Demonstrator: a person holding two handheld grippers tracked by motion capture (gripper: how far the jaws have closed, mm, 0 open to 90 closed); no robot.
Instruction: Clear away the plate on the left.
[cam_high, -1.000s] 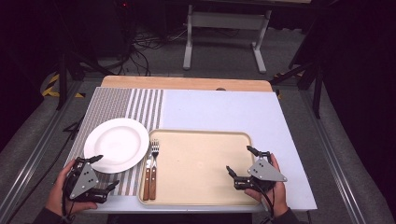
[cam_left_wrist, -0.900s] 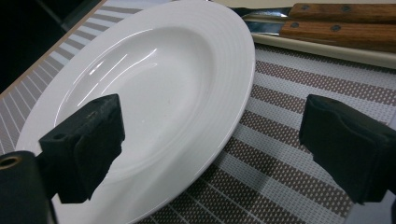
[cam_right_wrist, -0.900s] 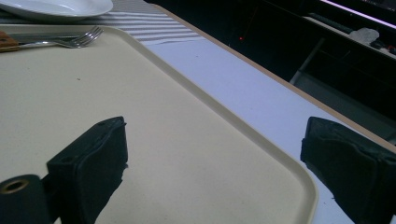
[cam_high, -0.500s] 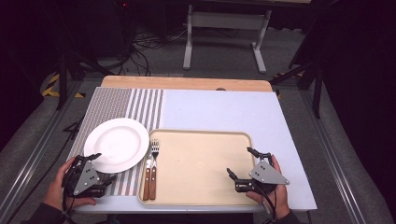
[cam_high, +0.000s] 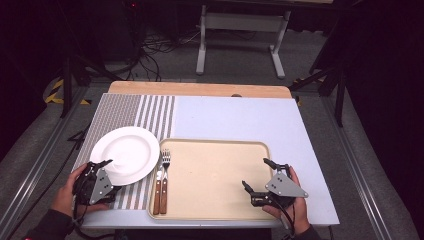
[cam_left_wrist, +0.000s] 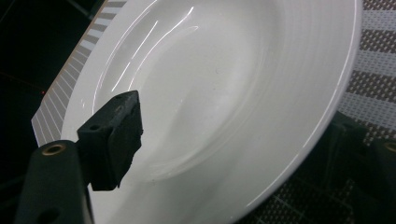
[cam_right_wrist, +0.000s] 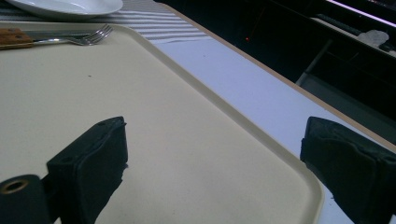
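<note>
A white plate (cam_high: 125, 152) lies on a striped placemat (cam_high: 145, 112) at the left. My left gripper (cam_high: 111, 176) is open at the plate's near rim. In the left gripper view one of its fingers (cam_left_wrist: 112, 135) hangs over the plate (cam_left_wrist: 224, 84) and the other sits outside the rim, low on the placemat (cam_left_wrist: 369, 70). A beige tray (cam_high: 215, 200) holds a fork (cam_high: 165, 167) and a wooden-handled knife (cam_high: 157, 190) at its left end. My right gripper (cam_high: 255, 172) is open across the tray's right rim (cam_right_wrist: 261, 140), with one jaw over the tray and one over the table.
A pale blue mat (cam_high: 235, 120) covers the table behind and to the right of the tray. A wooden strip (cam_high: 200, 89) runs along the table's far side. Beyond it, a metal stand (cam_high: 240, 30) and cables lie on the dark floor.
My left gripper has moved forward from the table's near edge to the plate, and its jaws now straddle the rim. The right gripper has barely moved.
</note>
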